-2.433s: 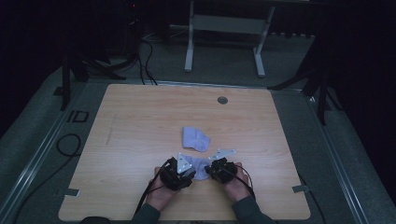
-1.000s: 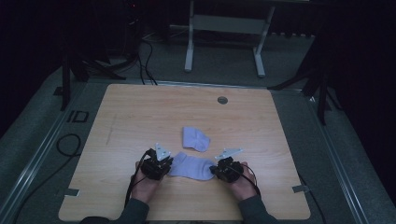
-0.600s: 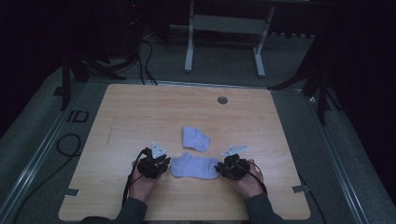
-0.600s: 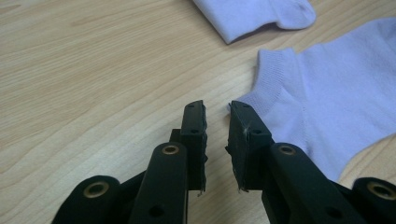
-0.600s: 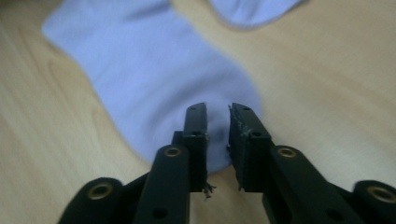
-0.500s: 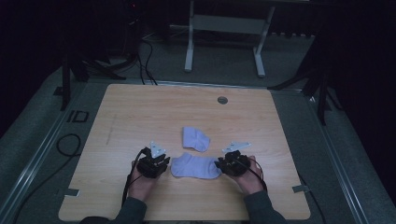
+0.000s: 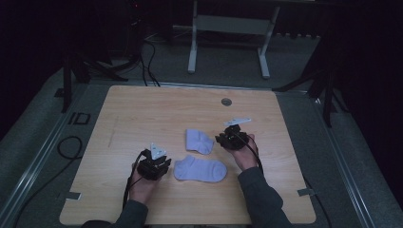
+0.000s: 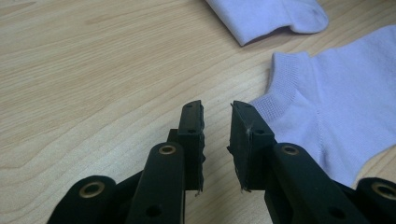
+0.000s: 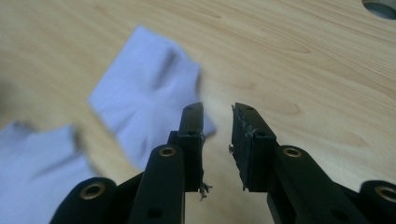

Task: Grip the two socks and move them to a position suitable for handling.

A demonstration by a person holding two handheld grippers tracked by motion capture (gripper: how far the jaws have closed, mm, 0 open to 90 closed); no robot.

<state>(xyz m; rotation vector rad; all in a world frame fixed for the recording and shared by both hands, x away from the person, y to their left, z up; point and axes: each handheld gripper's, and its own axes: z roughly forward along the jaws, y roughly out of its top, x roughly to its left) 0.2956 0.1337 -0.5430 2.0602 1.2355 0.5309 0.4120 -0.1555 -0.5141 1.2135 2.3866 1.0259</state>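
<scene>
On the bench [image 7: 142, 114], a flat sock [image 7: 200, 169] is lying between both tools, a folded sock [image 7: 199, 141] just behind it. Left tool [image 7: 159, 166] is sitting narrowly parted, empty, beside the flat sock's cuff. Right tool [image 7: 227, 137] is hovering narrowly parted, empty, near the folded sock. Small grommet [image 7: 226, 101] far side, nothing blocking.

Both socks, the flat sock [image 7: 200, 169] and the folded sock [image 7: 198, 141], are soft, matt knitted cloth; the table [image 7: 142, 114] is smooth pale wood grain; each tool's jaws look matt black plastic.

Left tool [image 7: 159, 164] sits low near the person, right tool [image 7: 227, 138] farther forward, both parted and empty.
</scene>
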